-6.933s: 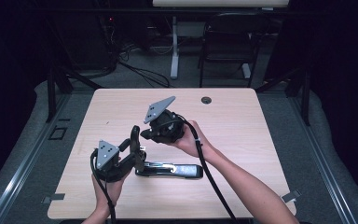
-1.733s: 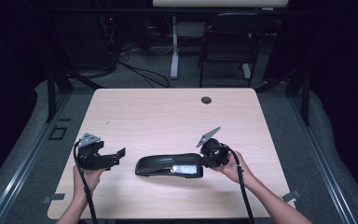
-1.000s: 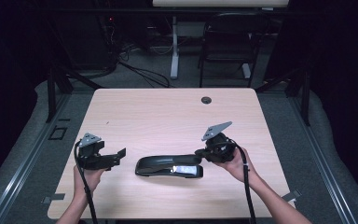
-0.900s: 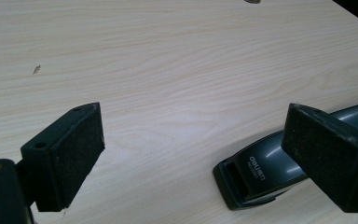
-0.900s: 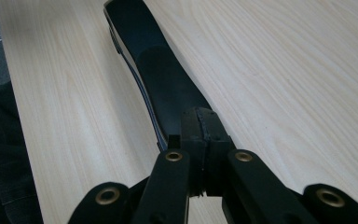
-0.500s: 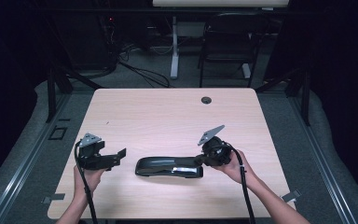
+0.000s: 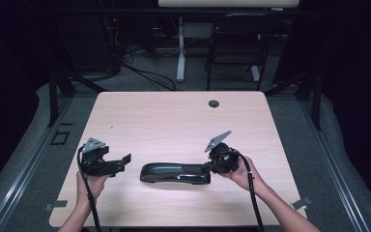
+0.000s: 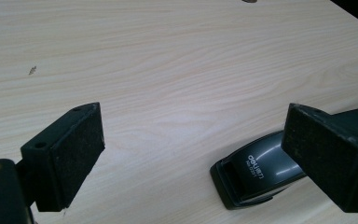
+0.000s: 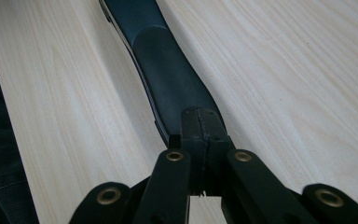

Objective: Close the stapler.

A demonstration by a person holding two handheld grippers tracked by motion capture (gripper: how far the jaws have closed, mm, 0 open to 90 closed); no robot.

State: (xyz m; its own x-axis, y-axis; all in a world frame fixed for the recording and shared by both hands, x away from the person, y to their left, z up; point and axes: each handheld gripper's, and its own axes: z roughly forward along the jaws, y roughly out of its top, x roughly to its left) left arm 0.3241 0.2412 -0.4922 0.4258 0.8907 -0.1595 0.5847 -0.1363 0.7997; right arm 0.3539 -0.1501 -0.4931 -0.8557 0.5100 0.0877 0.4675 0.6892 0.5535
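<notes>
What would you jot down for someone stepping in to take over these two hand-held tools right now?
Left tool: jaws wide open, holding nothing, just left of the stapler.
Right tool: jaws shut together, tips resting on the stapler's right end, nothing between them.
Stapler: a long black one, lying flat near the front of the table.
Done: it lies on the table, ungripped.
Left: probably pressing it down; I cannot tell how far that has got.

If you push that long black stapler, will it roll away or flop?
Probably neither. The stapler lies long and flat on the table, so it should slide rather than roll. Its shell looks hard and glossy, so likely stiff, maybe slippery for the tongs at its end.
</notes>
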